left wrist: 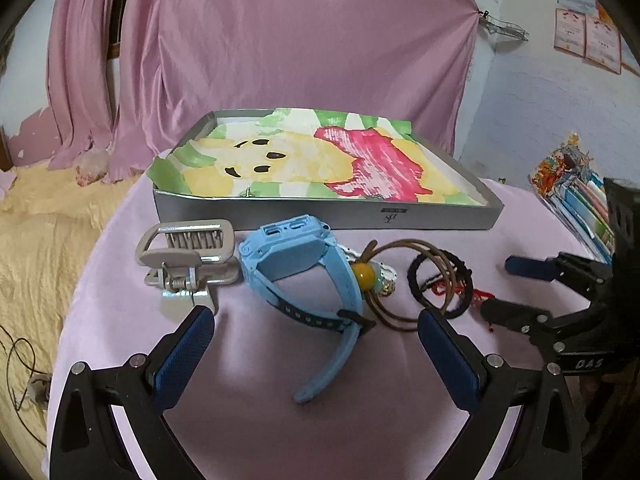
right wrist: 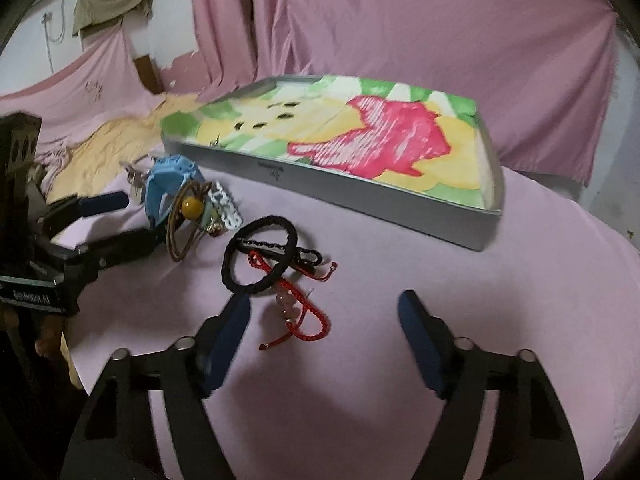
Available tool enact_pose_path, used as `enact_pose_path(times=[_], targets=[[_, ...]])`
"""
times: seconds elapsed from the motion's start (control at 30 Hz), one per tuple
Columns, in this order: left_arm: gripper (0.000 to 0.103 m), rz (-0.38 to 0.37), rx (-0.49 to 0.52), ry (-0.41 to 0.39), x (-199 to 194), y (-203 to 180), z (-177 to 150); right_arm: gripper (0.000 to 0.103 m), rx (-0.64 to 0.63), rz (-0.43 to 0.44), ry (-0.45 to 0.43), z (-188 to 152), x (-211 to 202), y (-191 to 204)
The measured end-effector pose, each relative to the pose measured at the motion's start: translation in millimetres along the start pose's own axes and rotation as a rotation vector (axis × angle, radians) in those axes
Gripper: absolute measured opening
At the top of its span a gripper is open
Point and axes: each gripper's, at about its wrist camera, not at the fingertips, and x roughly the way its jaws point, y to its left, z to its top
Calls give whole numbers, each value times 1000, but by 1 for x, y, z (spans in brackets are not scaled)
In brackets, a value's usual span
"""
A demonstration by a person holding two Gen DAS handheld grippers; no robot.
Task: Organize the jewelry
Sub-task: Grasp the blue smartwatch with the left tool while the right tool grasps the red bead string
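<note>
A shallow grey box lined with flowered paper lies at the back of the pink table. In front of it lie a silver hair clip, a light blue watch, a brown cord necklace with a yellow bead, a black braided ring and a red cord bracelet. My left gripper is open, just short of the watch. My right gripper is open around the red bracelet, its left finger beside the black ring.
A small white patterned piece lies behind the necklace. Colourful booklets are stacked at the table's right edge. Pink curtains hang behind the box. A yellow blanket covers the surface left of the table.
</note>
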Motion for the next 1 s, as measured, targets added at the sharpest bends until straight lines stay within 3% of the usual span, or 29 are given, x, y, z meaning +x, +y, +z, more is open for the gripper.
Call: enact_pose_path(times=[0.23,0.43,0.63,0.83,0.9,1.0], targets=[[85,-26,-9,33,7,0,6,62,-77,27,61,6,11,8],[70,5,-5,64,16,-2,9,50,-95,47,49,10,11,9],[60,20,-3,81,21,-3,10,50,-93,54,43,13,14,7],[46,1,-11,80,19,-2,8,31,-116,77,36,10,12,10],[33,-10,-13,83,18,-3,7,25,-116,84,35,10,11,9],[22,-8,-10,87,18,-4,5,18,-107,92,35,7,8,7]])
